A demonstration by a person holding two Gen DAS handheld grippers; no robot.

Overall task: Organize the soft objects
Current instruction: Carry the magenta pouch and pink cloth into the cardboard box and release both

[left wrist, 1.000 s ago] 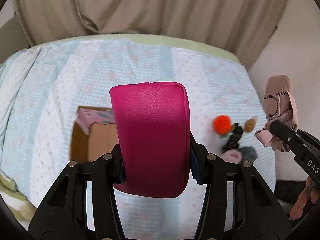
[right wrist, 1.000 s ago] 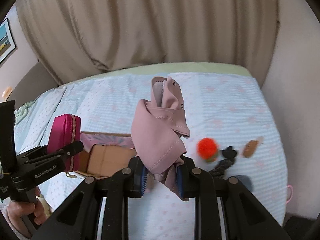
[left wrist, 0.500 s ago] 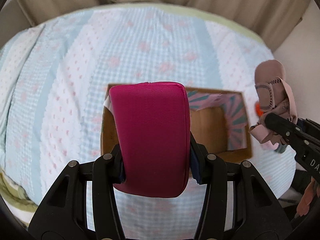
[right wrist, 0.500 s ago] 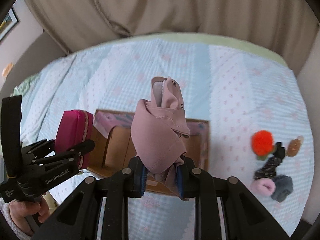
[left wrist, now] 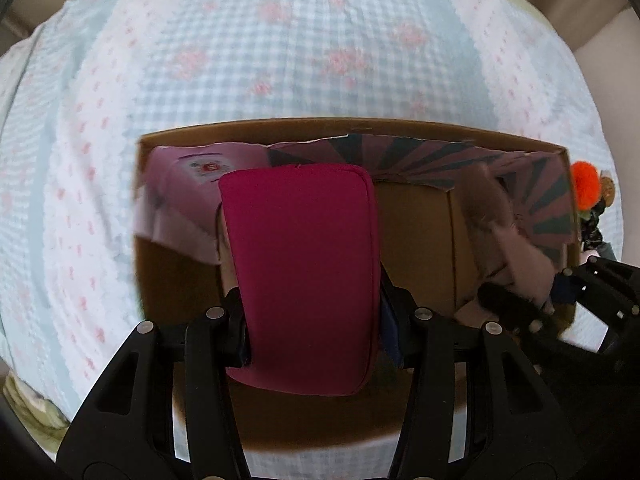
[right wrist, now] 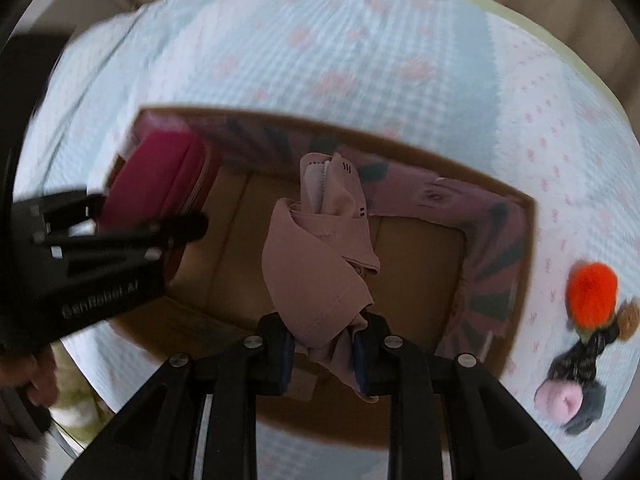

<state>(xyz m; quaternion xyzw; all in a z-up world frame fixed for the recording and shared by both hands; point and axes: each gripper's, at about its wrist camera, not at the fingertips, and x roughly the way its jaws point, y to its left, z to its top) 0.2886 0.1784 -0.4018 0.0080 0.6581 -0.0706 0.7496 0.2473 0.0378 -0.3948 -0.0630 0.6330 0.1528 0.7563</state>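
The magenta pouch [left wrist: 300, 276] is clamped upright between the fingers of the left tool [left wrist: 312, 332], hanging over the left end of the open cardboard box [left wrist: 352, 126]. It looks padded and leathery, firm enough to keep its shape under the squeeze, and probably light; the smooth skin could slip, so the broad flat sides, where it is held now, seem the sensible place to grip it. From the other side its zip edge shows [right wrist: 160, 184], pointing toward the box's corner.

The dusty-pink garment [right wrist: 320, 256] is bunched in the right tool [right wrist: 324, 344], whose fingers are pressed nearly together on the gathered cloth. It is limp, stretchy stuff that droops and folds over itself; a pinch on a thick bundle of folds holds it best, since a single layer would just slide out. It hangs over the middle of the box, and whether any of it touches the bottom I cannot tell.

The box sits on a bed [left wrist: 280, 40] covered in pale blue checked fabric with pink flowers. Its patterned inner flaps are folded down inside. Off to the right of the box, on the bedcover, lies a small heap that remains to be sorted: an orange pom-pom [right wrist: 592, 294], a dark scrunchie [right wrist: 584, 356] and pink and grey soft bits [right wrist: 568, 400] touching one another.
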